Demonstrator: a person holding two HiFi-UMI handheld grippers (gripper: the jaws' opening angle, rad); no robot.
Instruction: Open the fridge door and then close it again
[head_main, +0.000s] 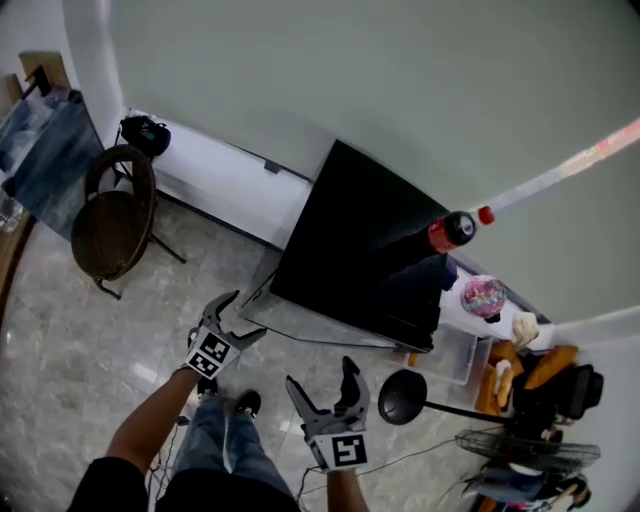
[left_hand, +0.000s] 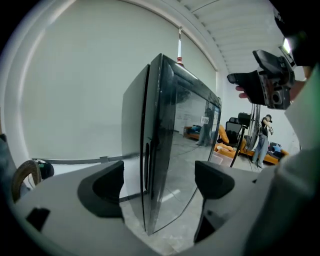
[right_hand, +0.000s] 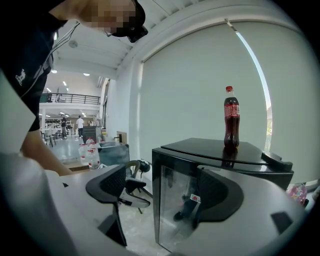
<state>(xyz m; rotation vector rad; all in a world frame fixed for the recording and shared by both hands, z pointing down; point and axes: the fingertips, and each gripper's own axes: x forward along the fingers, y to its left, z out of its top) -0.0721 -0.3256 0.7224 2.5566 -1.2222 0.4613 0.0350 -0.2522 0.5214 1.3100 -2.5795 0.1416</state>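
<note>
Beside pale wall (head_main: 350, 80), left hand-held gripper (head_main: 247, 314) gapes empty before fridge (head_main: 360, 240).

- Right gripper (right_hand: 162, 192) up close, jaws wide apart, gripping nothing.
- Straight ahead, beyond the jaws: black fridge (right_hand: 175, 220), corner-on, glossy door shut.
- Upright on the fridge top: cola bottle (right_hand: 231, 117), red cap.
- Off to the left, further back: water bottles (right_hand: 90, 152) and a chair (right_hand: 131, 167).

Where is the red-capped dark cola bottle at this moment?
The red-capped dark cola bottle stands upright on top of the black glass-door fridge, at its far right corner, right of centre in the head view.
</note>
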